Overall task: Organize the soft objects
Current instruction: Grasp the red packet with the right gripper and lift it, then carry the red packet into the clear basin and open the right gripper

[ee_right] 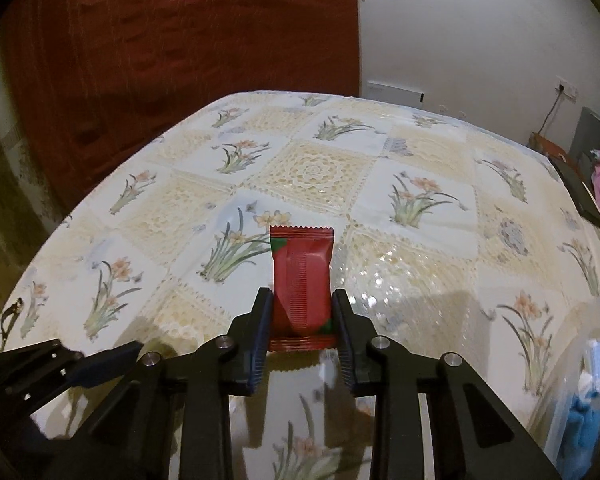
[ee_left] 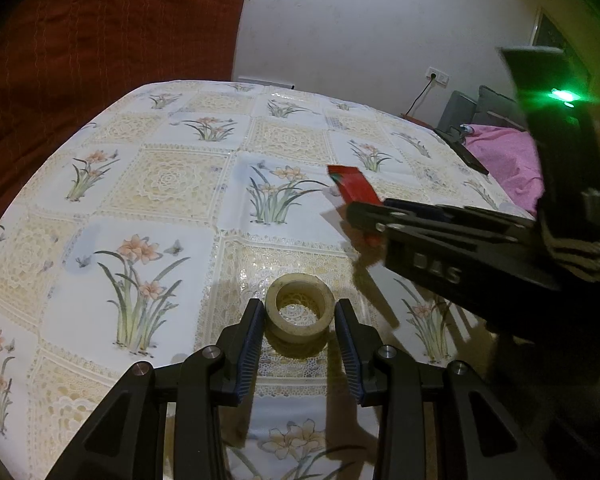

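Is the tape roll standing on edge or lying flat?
Flat: tape roll rests on the tablecloth, hole facing up.

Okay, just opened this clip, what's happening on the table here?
A person works two handheld grippers over a floral tablecloth. The right gripper is shut on a red snack packet and holds it above the cloth. The left gripper is open, its fingers on either side of a roll of clear tape that lies flat on the table, not yet squeezed.
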Available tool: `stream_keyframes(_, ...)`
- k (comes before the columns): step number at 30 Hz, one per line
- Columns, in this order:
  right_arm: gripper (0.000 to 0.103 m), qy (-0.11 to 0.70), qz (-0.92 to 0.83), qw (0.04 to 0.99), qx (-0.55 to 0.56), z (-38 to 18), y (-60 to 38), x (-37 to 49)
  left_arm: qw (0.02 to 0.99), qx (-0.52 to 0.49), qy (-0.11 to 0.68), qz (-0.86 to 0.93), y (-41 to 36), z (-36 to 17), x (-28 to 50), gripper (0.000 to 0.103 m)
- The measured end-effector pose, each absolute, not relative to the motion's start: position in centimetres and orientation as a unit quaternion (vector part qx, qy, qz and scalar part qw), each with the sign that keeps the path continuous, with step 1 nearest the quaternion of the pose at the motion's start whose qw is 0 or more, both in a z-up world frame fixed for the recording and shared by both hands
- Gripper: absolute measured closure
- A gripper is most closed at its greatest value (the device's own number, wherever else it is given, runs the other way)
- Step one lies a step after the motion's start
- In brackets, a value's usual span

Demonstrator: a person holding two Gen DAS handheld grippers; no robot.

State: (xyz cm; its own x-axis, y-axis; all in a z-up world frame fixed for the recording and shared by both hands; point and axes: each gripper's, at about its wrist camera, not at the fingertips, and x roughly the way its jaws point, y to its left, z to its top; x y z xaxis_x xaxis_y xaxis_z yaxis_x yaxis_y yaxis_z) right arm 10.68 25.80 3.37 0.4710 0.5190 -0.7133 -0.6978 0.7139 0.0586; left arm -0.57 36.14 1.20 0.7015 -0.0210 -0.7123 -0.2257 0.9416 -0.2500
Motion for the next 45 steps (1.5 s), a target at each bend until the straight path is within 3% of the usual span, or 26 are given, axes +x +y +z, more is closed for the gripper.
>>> stream_keyframes(25,0.072,0.348,0.318,0.881,-0.029,6.9,15.5,6.5,0.917,-0.144,0.371,0.035,34.2,3.3,-1.1,0.064)
stream_keyframes(45,0.072,0.309,0.189,0.931,0.04,9.3,2.2,6.4,0.926,-0.102,0.365,-0.004,29.5,5.4,-0.2,0.064)
